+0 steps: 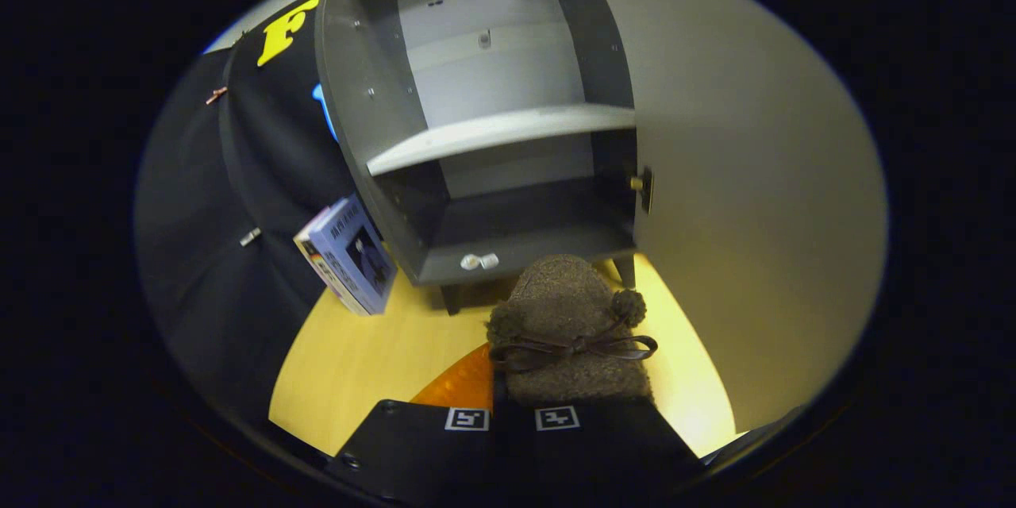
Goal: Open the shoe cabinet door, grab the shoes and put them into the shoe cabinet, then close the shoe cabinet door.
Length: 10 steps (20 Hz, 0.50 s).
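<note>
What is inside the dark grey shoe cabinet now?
The dark grey shoe cabinet holds one pale shelf; both compartments look empty. The brown woolly slipper is outside, held in the tool. The open white door covers nothing inside.

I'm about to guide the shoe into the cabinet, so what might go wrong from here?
1. The brown shoe, held in the tongs, sits below the cabinet's bottom shelf; pushed straight ahead, its toe may strike that edge.
2. The open door stands close beside the shoe and could be bumped.
3. The shoe juts far ahead of the tongs, so it may tilt or slip.
</note>
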Each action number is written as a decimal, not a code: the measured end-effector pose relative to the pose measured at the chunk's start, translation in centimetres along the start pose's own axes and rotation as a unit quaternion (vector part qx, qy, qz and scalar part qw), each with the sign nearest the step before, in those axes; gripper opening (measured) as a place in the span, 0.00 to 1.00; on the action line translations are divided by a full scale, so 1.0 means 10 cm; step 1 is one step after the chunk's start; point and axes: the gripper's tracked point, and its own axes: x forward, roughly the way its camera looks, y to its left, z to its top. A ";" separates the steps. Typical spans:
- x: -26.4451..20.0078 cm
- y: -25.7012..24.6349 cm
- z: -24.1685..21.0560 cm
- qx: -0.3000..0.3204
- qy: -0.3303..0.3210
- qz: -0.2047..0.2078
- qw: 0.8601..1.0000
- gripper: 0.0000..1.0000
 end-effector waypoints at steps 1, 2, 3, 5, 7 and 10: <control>-0.07 0.07 0.17 0.000 -0.008 0.003 1.000 0.07; -0.12 0.13 0.38 0.002 -0.017 0.008 1.000 0.06; -0.17 0.19 0.57 0.003 -0.025 0.013 1.000 0.07; -0.20 0.31 0.97 0.008 -0.040 0.022 0.999 0.06; -0.17 0.46 1.35 0.011 -0.051 0.034 0.998 0.06; 0.01 0.59 1.84 0.002 -0.060 0.036 0.998 0.06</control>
